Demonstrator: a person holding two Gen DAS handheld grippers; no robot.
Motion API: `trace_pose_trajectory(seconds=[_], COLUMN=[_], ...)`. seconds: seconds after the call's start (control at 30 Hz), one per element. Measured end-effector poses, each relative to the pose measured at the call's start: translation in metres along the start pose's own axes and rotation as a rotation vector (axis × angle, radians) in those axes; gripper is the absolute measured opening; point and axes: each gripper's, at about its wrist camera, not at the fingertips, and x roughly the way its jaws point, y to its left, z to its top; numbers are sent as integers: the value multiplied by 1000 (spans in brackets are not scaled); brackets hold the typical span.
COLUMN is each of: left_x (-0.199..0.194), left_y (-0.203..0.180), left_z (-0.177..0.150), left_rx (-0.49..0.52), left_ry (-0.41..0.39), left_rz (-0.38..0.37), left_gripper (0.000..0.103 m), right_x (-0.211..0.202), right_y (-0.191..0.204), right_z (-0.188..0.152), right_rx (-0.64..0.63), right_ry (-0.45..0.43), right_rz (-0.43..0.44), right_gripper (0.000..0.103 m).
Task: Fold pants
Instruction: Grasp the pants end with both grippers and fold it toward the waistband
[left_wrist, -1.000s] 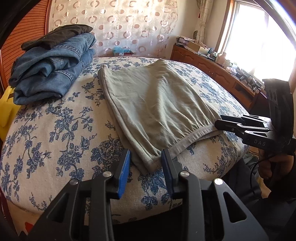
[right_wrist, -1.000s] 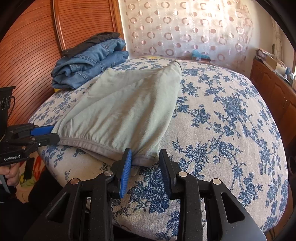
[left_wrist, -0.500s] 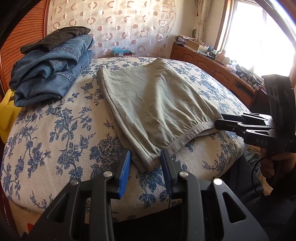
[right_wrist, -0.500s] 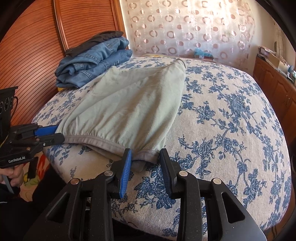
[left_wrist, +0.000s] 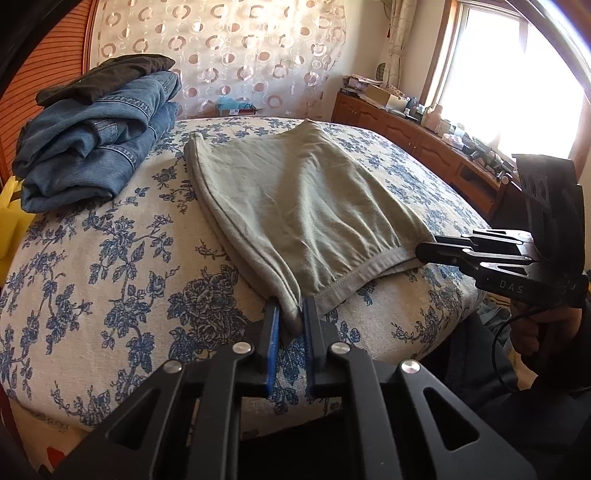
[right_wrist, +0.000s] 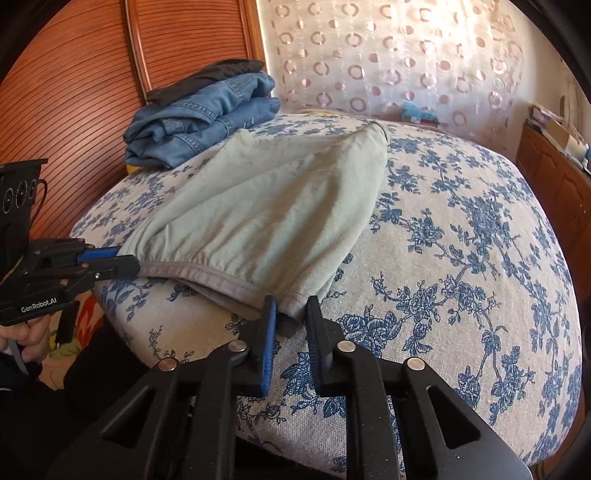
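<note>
Grey-green pants (left_wrist: 295, 199) lie folded lengthwise on the floral bed (left_wrist: 110, 266), waistband toward me. My left gripper (left_wrist: 290, 317) has closed on the waistband's left corner. My right gripper (right_wrist: 290, 314) has closed on the waistband's right corner; the pants also show in the right wrist view (right_wrist: 273, 206). Each gripper shows in the other's view: the right gripper (left_wrist: 424, 251) at the right edge, the left gripper (right_wrist: 129, 262) at the left edge, both pinching cloth.
A stack of folded blue jeans with a dark garment on top (left_wrist: 92, 136) sits at the bed's far left corner. A wooden sideboard (left_wrist: 424, 136) with clutter runs under the window on the right. A slatted wooden panel (right_wrist: 74, 92) stands behind the bed.
Both grippers have narrowed from open to closed around the two waistband corners. The waistband edge has lifted slightly off the bed.
</note>
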Motion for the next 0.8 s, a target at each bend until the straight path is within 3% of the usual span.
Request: trace_pose_trajectory(seconds=[0.8], left_x=[-25], left_y=[9], left_z=[7], left_rx=[-20], left_ry=[-58], left_rz=[-24], left_gripper=[5], right_x=[-30], right_y=[10], right_z=[6], right_rx=[10], right_ry=[-64], right_rz=[67], right_gripper=[5])
